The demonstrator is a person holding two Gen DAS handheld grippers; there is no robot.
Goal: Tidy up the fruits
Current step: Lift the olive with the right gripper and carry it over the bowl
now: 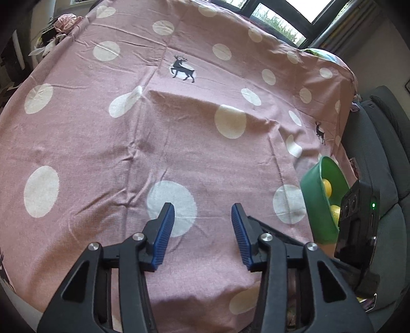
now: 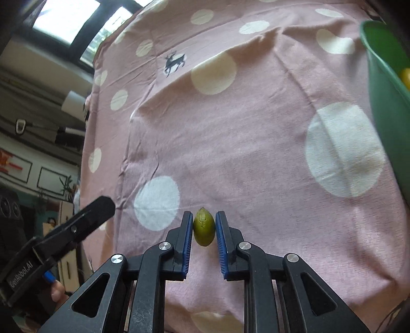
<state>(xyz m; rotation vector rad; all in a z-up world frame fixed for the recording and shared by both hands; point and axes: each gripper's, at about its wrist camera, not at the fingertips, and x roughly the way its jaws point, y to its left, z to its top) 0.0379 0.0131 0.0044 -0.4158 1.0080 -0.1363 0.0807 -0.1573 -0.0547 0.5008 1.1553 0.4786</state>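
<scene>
One pink dotted cloth (image 1: pixel 179 143) over bench, windows (image 1: pixel 279 15) behind; right tool (image 2: pixel 204 226) pinching green fruit (image 2: pixel 203 228), left tool (image 1: pixel 203 217) spread, bowl (image 1: pixel 315 202) nearby.

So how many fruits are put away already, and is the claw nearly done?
Done: at least two yellow fruits already lie in the green bowl. In hand: the right claw has shut on a small green fruit just above the pink spotted cloth. The left claw is open with nothing in it. Left: that fruit should probably go into the bowl. No other loose fruit shows on the cloth.
</scene>
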